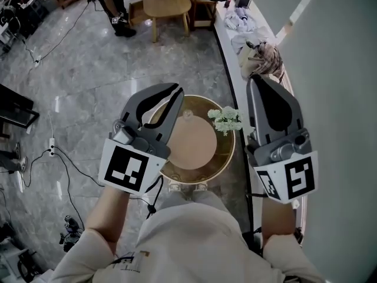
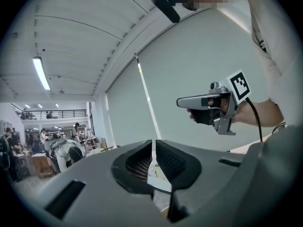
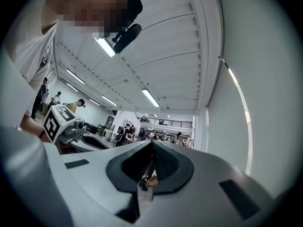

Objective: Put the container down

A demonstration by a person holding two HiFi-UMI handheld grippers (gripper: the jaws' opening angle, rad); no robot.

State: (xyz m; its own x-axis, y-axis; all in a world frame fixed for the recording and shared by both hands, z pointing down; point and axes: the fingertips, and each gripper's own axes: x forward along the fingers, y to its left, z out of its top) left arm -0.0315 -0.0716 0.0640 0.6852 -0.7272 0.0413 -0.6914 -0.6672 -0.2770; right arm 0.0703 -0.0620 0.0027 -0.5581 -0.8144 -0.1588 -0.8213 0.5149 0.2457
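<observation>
The container (image 1: 191, 147) is a round, gold-rimmed pot with a brown lid and a small knob. In the head view it stands on the floor right in front of the person's shoes, with a sprig of white flowers (image 1: 227, 120) at its right rim. Both grippers are held high above it and touch nothing. My left gripper (image 1: 177, 91) (image 2: 154, 148) is shut with nothing between its jaws. My right gripper (image 1: 254, 81) (image 3: 151, 148) is likewise shut and empty. Each gripper view shows the other gripper level beside it, in front of the room and the ceiling.
A long ledge (image 1: 235, 25) along the wall at the right carries heaped clothes and a bag (image 1: 262, 58). A wooden table (image 1: 166, 2) and a standing person (image 1: 118, 13) are at the back. Cables and a power strip (image 1: 52, 148) lie on the marble floor at the left.
</observation>
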